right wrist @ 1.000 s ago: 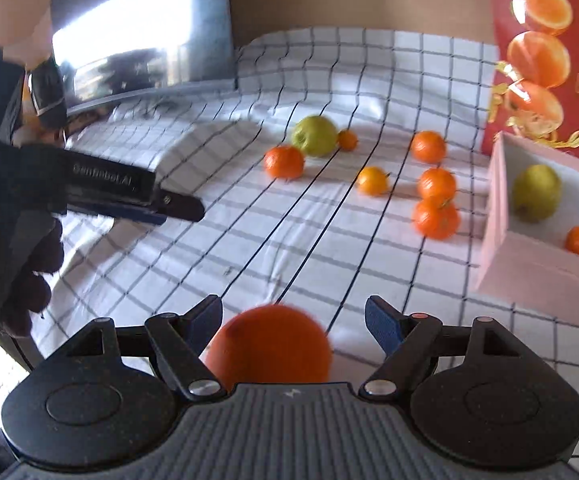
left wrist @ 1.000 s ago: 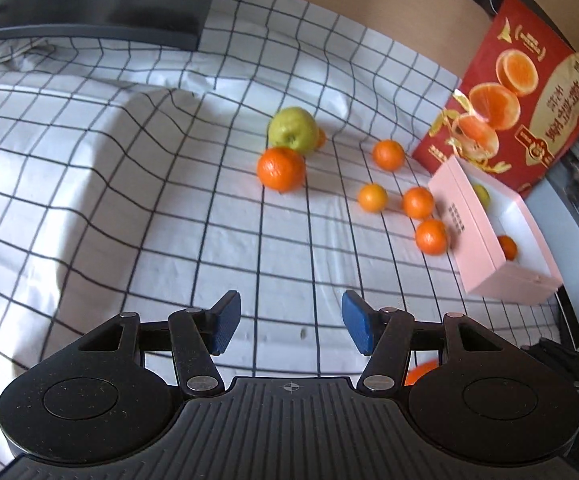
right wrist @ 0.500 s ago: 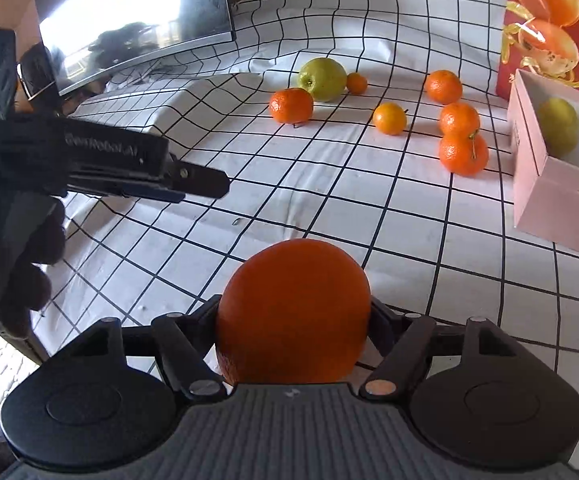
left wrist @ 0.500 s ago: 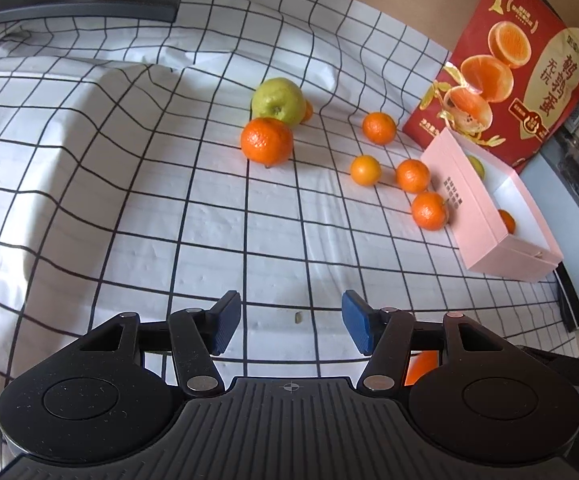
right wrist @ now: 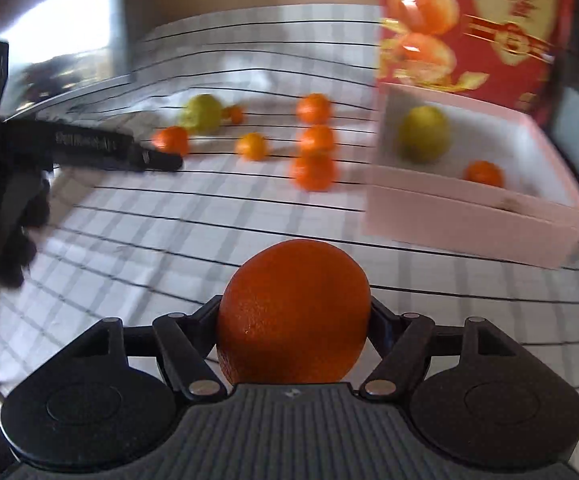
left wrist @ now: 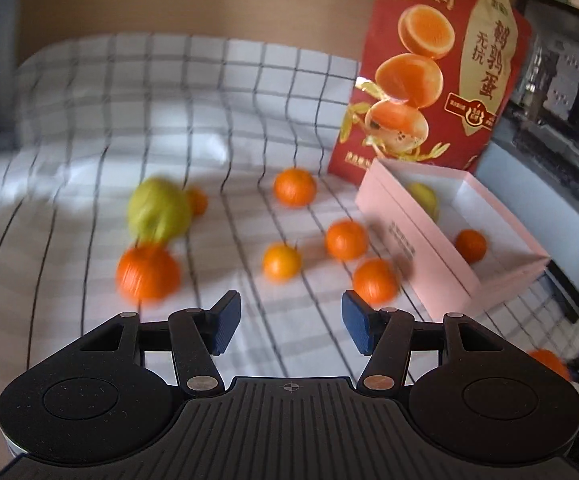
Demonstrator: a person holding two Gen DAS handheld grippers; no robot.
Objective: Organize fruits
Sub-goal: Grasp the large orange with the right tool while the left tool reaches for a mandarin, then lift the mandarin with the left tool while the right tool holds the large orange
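My right gripper (right wrist: 293, 322) is shut on a big orange (right wrist: 293, 304), held above the checked cloth with the pink box (right wrist: 469, 216) ahead to the right. In the box lie a green fruit (right wrist: 425, 134) and a small orange (right wrist: 483, 174). My left gripper (left wrist: 289, 324) stands open and holds nothing, low over the cloth just before the loose fruit. Ahead of it lie a green fruit (left wrist: 157, 210), a large orange (left wrist: 147, 276) and several tangerines, one (left wrist: 373, 282) close to its right finger. The left wrist view is blurred.
A red snack bag (left wrist: 441, 80) stands behind the pink box (left wrist: 429, 256). A monitor (right wrist: 57, 52) stands at the far left of the cloth, and dark equipment (left wrist: 561, 92) sits to the right. A gloved hand (right wrist: 13, 216) holds the left gripper.
The right jaws closed on the big orange and carried it rightward, nearer the box. The left gripper, open throughout, moved forward and turned toward the fruit and box.
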